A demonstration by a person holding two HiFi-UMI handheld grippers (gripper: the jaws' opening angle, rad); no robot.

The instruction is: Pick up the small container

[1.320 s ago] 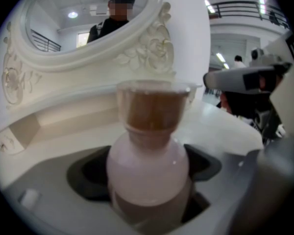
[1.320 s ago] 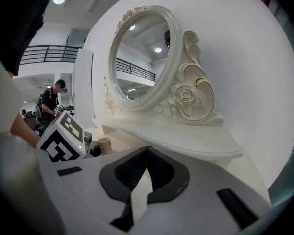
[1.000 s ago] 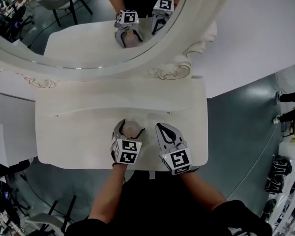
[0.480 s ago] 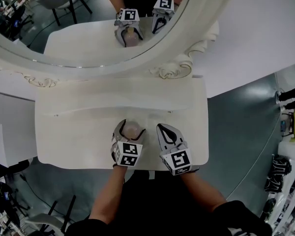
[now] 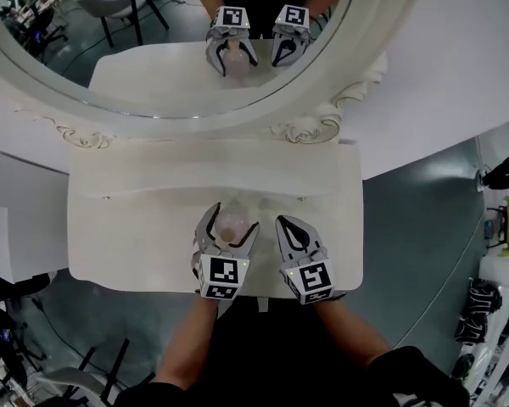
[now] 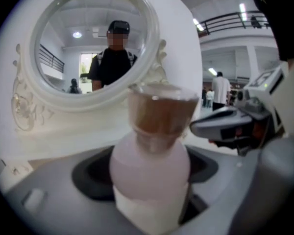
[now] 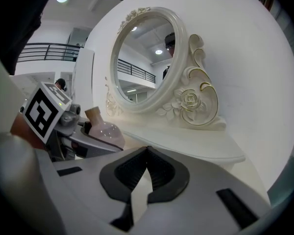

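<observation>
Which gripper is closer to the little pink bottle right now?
Left. The left gripper is closed on the pink bottle, holding it between its jaws. The right gripper is beside it on the right, jaws together, not touching it.

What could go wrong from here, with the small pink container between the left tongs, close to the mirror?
1. The left tongs grip the small container on its rounded belly, so it might slip or twist out.
2. The shut, empty right tongs sit close beside it; a bump could knock it loose.
3. Lifting forward could strike the mirror just ahead.
</observation>
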